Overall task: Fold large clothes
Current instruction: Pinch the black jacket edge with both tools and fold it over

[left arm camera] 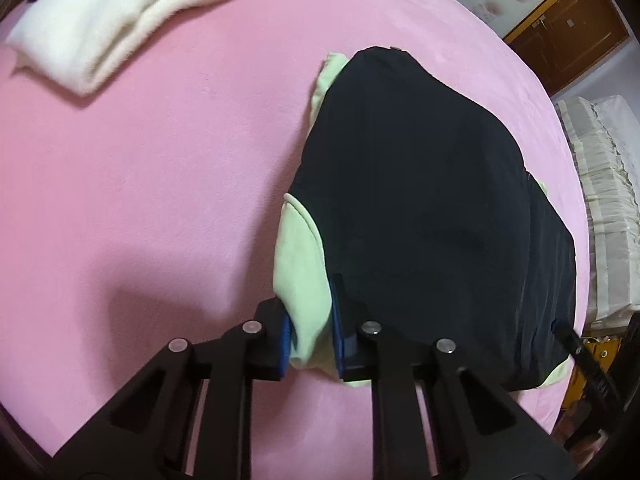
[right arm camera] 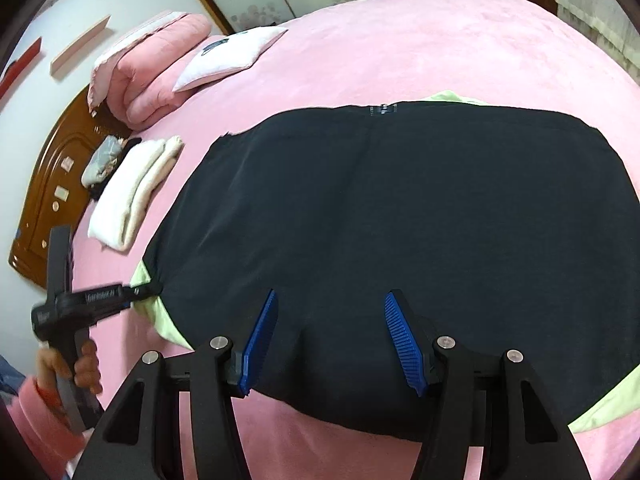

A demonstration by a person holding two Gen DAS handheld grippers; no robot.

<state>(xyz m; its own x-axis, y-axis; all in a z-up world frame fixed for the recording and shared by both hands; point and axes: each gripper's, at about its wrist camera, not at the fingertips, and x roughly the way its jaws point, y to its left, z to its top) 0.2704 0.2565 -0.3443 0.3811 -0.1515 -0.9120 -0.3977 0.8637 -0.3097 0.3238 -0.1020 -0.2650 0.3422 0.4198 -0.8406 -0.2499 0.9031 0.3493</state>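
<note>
A large black jacket [left arm camera: 420, 200] with a pale green lining [left arm camera: 300, 260] lies folded on the pink bed. My left gripper [left arm camera: 312, 340] is shut on the green lining at the jacket's near left corner. In the right wrist view the jacket [right arm camera: 400, 220] fills the middle, with its zipper pull [right arm camera: 383, 110] at the far edge. My right gripper [right arm camera: 330, 340] is open, its blue pads [right arm camera: 402, 340] spread over the jacket's near edge, holding nothing. The left gripper [right arm camera: 148, 291] shows at the jacket's left corner, with the hand that holds it below.
The pink bed sheet [left arm camera: 140, 180] spreads left of the jacket. A folded white blanket [left arm camera: 112, 20] lies at the far left, also in the right wrist view [right arm camera: 136, 192]. A pink quilt [right arm camera: 148, 76], a pillow [right arm camera: 228, 56] and a wooden headboard [right arm camera: 52, 184] stand beyond.
</note>
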